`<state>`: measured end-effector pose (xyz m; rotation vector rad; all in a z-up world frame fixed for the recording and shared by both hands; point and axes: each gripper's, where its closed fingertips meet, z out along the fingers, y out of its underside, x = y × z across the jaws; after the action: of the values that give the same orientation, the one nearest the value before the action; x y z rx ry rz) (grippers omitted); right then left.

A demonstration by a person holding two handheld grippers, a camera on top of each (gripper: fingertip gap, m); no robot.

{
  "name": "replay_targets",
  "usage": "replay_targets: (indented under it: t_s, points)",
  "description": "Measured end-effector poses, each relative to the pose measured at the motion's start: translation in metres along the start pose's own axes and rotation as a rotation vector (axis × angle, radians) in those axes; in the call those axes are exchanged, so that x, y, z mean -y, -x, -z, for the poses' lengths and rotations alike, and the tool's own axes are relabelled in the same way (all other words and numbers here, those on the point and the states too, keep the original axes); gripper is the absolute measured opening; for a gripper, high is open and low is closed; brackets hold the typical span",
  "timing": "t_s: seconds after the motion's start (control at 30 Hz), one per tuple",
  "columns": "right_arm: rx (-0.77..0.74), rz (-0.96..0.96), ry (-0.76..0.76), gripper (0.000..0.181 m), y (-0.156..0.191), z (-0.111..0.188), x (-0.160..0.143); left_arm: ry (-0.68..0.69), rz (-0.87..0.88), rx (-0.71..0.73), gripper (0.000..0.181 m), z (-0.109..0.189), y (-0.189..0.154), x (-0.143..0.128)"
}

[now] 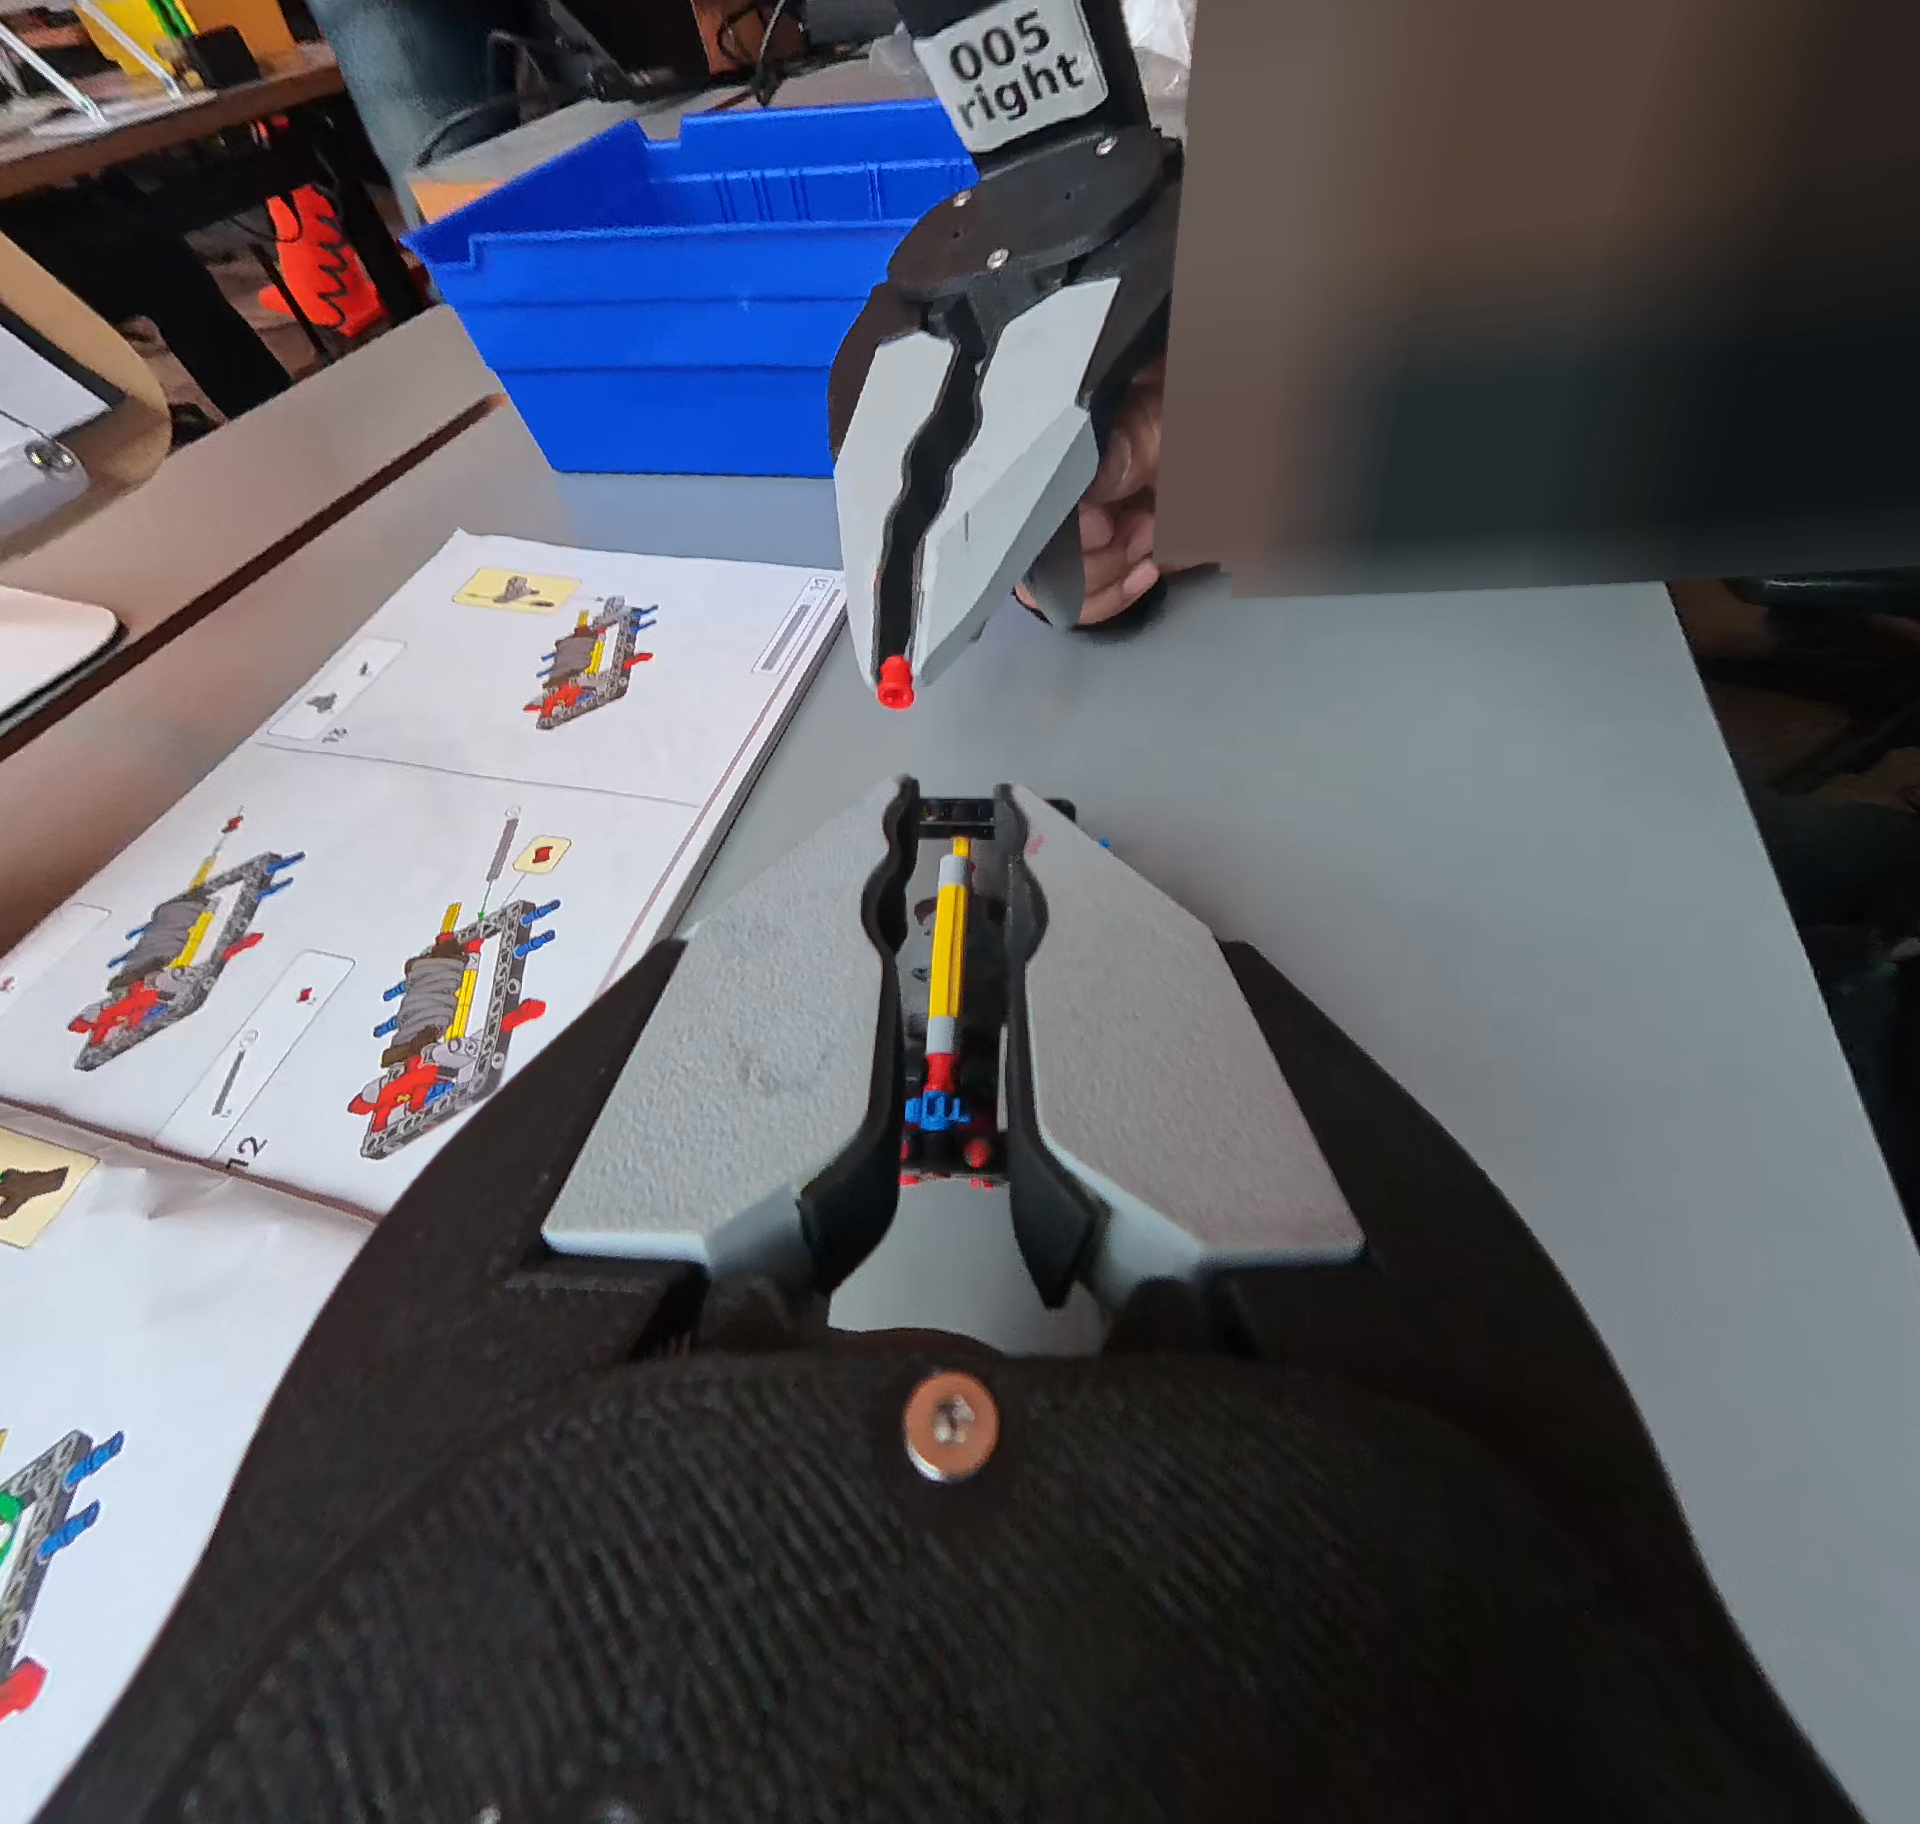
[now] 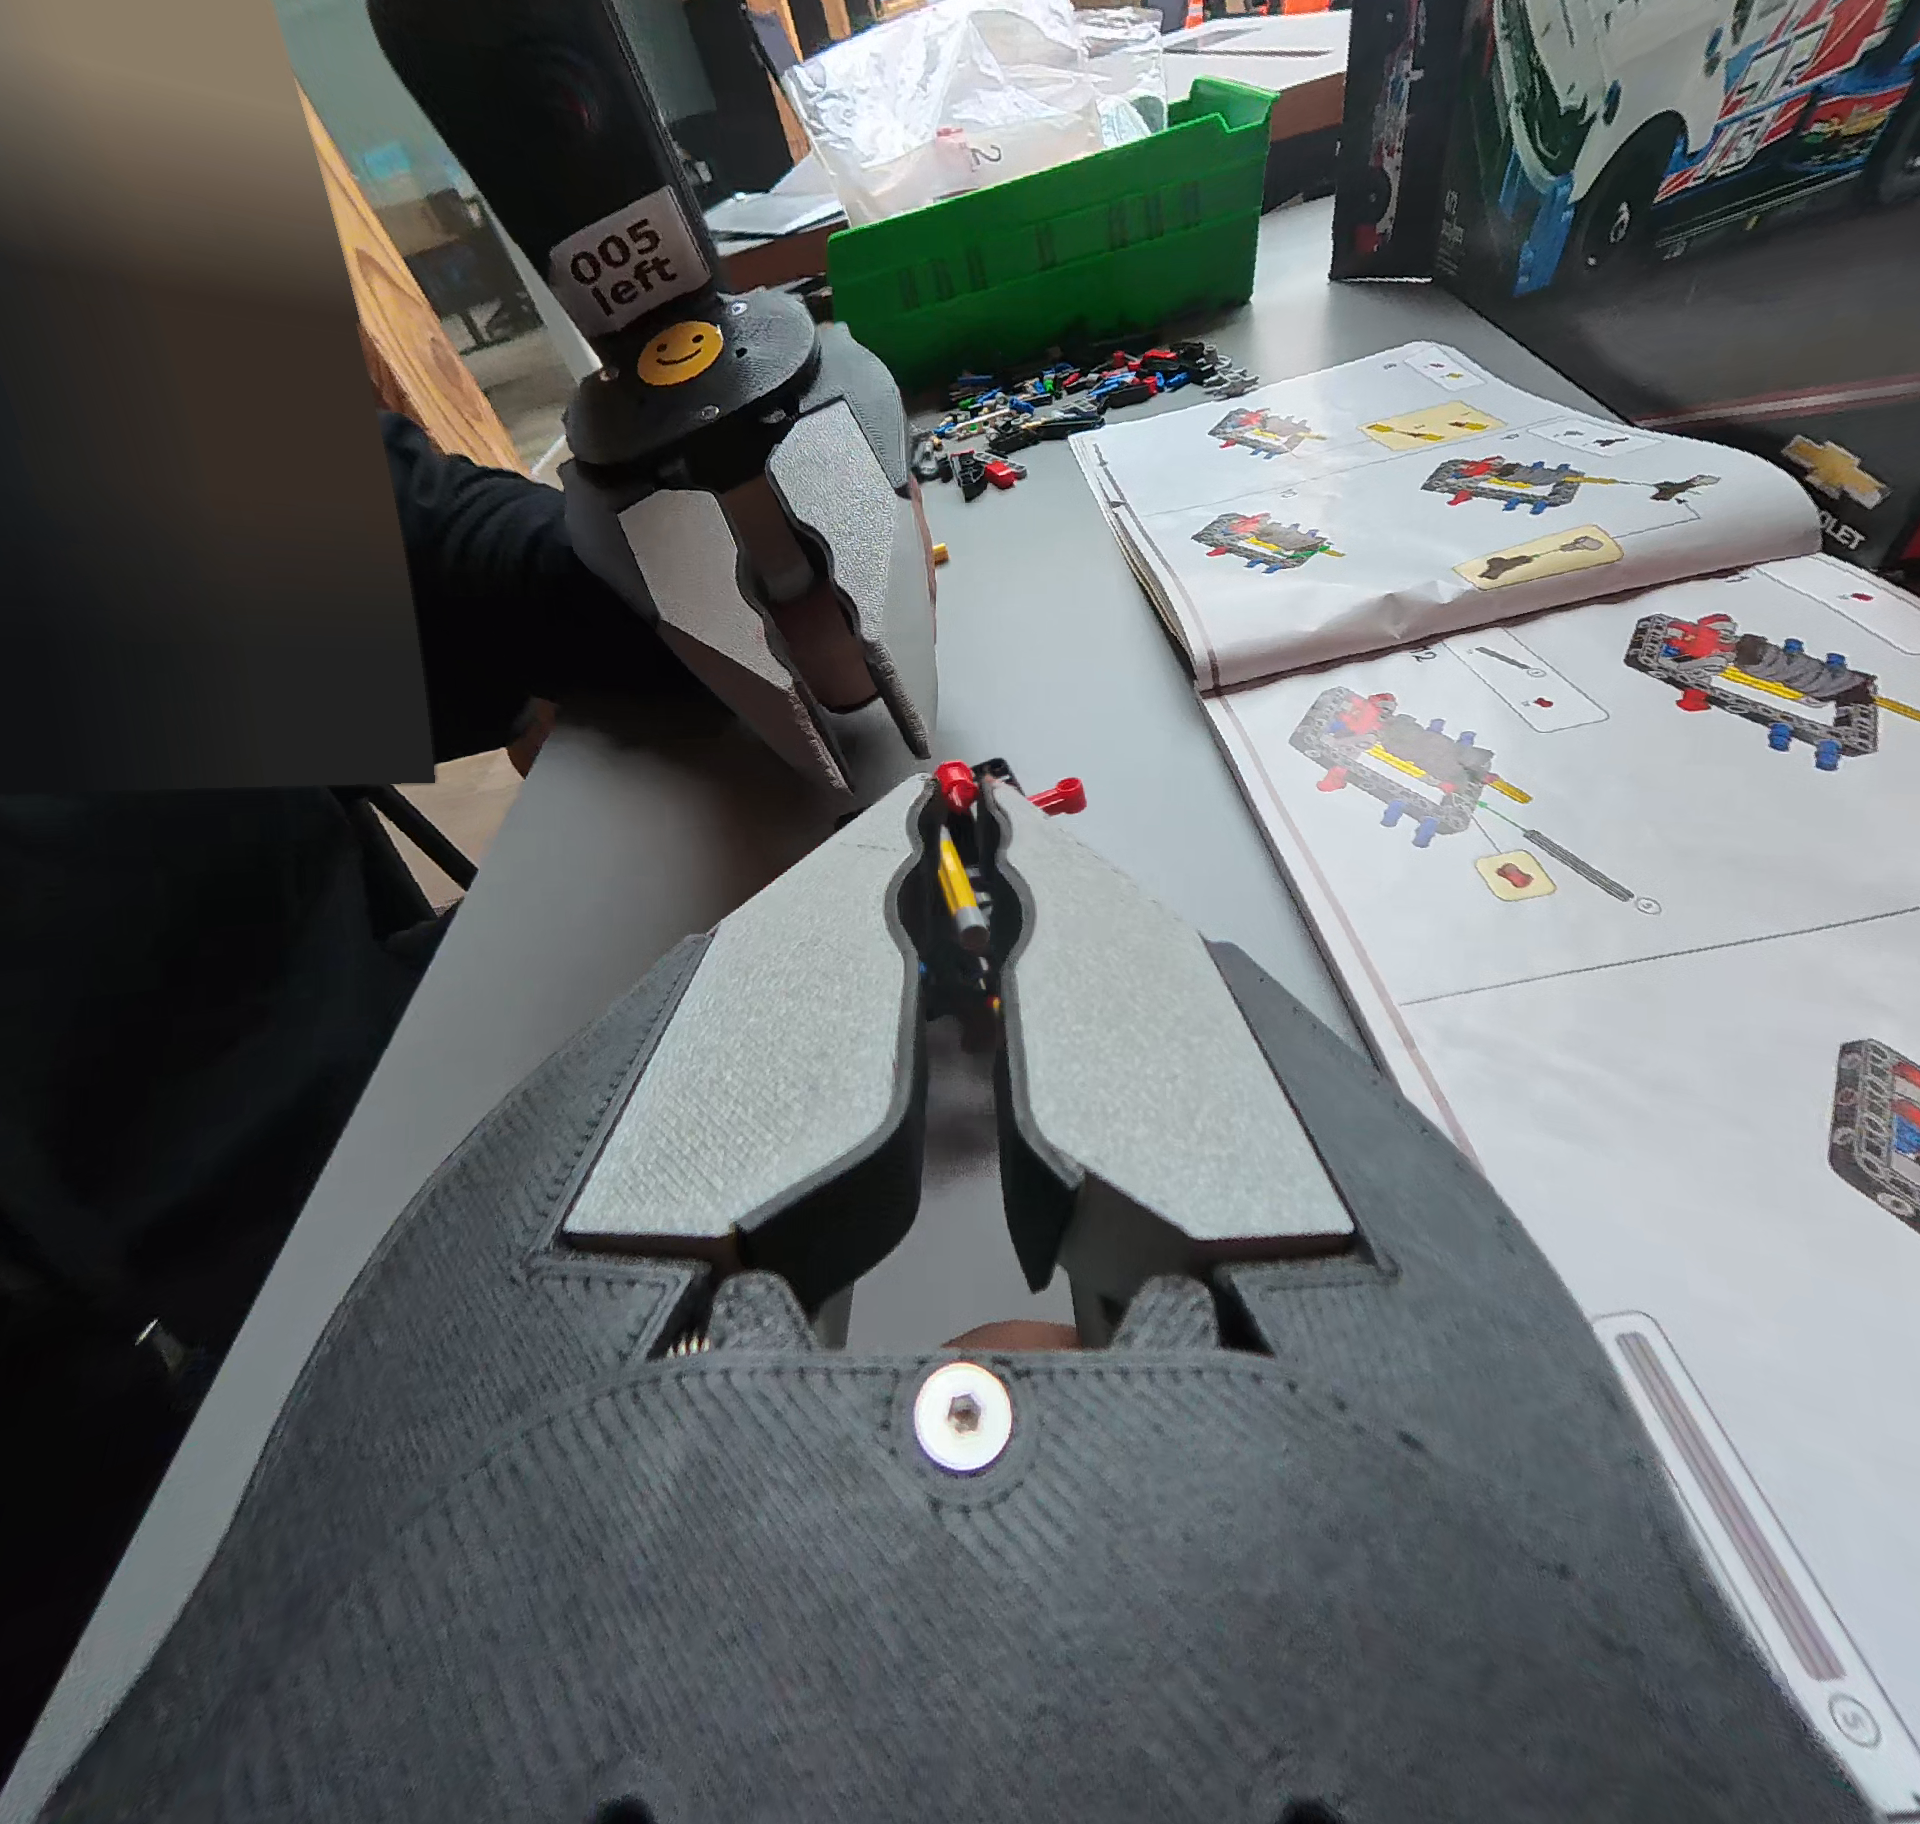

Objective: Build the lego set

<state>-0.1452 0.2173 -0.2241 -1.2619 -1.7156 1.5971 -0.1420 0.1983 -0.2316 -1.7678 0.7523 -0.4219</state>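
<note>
My left gripper [image 1: 956, 800] is shut on the lego assembly [image 1: 951, 953], a dark frame with a yellow and grey axle and with red and blue parts at its near end. It holds the assembly over the grey table [image 1: 1351, 839]. My right gripper [image 1: 902, 668] comes down from above, shut on a small red bush [image 1: 894, 683], a short way beyond the assembly's far end. In the right wrist view the red bush [image 2: 954, 783] sits at my right gripper's tips [image 2: 961, 789]. The assembly [image 2: 956, 886] shows through the gap below, and the left gripper [image 2: 883, 761] is just beyond.
An open instruction booklet [image 1: 416, 839] lies left of the grippers, also seen in the right wrist view [image 2: 1558, 839]. A blue bin [image 1: 707, 299] stands behind. A green bin [image 2: 1060, 247], loose parts [image 2: 1081, 392], plastic bags [image 2: 966, 91] and the set's box [image 2: 1662, 112] are farther off. Only a small space, under 4 cm, lies between the two pairs of fingers.
</note>
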Motion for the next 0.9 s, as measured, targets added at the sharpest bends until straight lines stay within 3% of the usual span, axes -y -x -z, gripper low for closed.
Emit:
replay_targets:
  t_s: [0.37,0.6,0.9]
  points:
    - [0.11,-0.037,0.001,0.003,0.03,-0.015,0.007,-0.067,-0.18,0.08,0.012,0.003,-0.009,0.019]
    - [0.104,-0.042,0.013,0.003,0.036,-0.017,0.011,-0.089,-0.279,0.113,0.012,0.008,-0.012,0.023]
    - [0.027,-0.045,-0.017,0.003,0.022,0.008,0.013,-0.012,-0.274,0.164,0.014,0.016,-0.002,0.01]
